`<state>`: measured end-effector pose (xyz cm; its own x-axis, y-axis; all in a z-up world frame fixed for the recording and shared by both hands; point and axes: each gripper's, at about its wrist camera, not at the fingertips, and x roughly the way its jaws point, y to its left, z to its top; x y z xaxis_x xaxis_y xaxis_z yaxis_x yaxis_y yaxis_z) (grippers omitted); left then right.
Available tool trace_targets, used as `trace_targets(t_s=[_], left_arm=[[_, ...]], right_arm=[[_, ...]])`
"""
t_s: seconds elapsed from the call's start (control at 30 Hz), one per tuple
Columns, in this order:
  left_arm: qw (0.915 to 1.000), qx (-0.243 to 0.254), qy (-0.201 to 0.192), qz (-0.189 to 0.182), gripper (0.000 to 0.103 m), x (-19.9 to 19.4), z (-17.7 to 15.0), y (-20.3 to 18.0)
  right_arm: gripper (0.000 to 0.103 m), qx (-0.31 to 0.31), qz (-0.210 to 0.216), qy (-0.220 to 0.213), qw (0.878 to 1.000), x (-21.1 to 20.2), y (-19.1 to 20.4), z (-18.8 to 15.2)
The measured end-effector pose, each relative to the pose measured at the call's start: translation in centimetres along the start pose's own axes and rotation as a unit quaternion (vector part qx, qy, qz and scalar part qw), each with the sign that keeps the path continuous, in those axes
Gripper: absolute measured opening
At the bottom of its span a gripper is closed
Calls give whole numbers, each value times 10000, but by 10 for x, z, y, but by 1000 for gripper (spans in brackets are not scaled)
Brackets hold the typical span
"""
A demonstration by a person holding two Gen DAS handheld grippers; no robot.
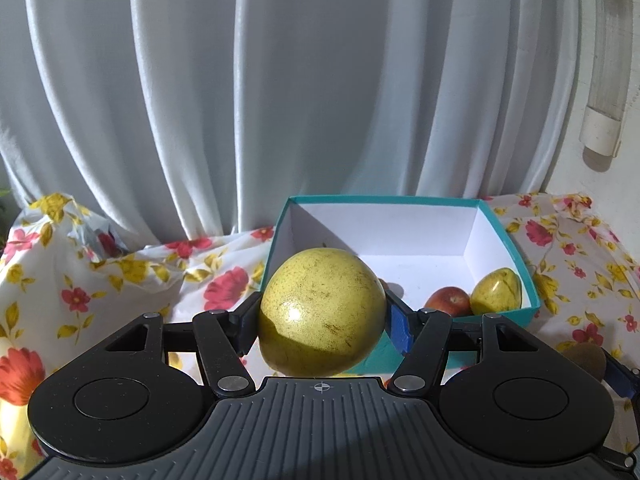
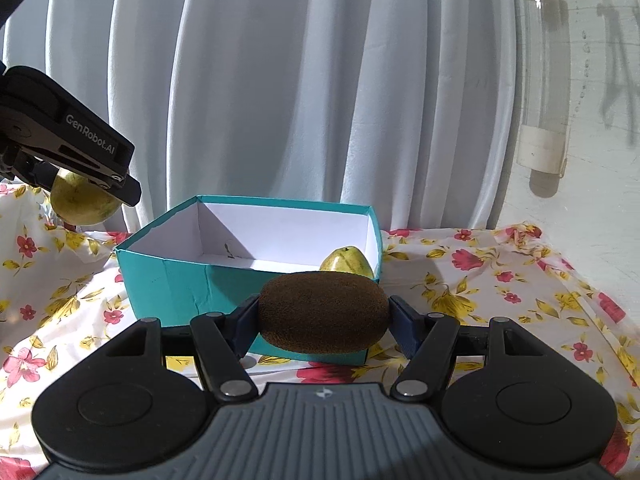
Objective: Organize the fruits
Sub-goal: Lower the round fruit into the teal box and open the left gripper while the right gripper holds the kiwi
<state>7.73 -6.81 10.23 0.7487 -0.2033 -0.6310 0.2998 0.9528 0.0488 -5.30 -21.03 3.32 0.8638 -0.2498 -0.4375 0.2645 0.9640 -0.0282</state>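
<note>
Covering table, floral cloth (image 2: 500, 280); grey curtain (image 2: 280, 80) behind.

Both my wrist views are evenly bright and sharp, with no motion blur. Light falls from above and behind me: my gripper's shadow darkens the lower half of the yellow-green fruit (image 1: 322, 312), and a glare spot sits on its skin toward 8 o'clock. The teal box (image 2: 168, 280) holds a slanted shadow across its white inner wall. Fisheye bending bows the white curtain (image 1: 200, 100) toward 3 and 9 o'clock, and corners go dark.
</note>
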Motion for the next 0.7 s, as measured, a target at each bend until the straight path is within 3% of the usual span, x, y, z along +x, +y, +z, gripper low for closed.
trace_targets(t_s=[0.47, 0.7], left_arm=[[10000, -73, -56, -34, 68, 38, 14, 10], [10000, 81, 17, -16, 68, 80, 15, -1]], right_arm=[[67, 125, -266, -201, 9994, -12, -12, 4], [67, 166, -327, -258, 9990, -13, -14, 5]])
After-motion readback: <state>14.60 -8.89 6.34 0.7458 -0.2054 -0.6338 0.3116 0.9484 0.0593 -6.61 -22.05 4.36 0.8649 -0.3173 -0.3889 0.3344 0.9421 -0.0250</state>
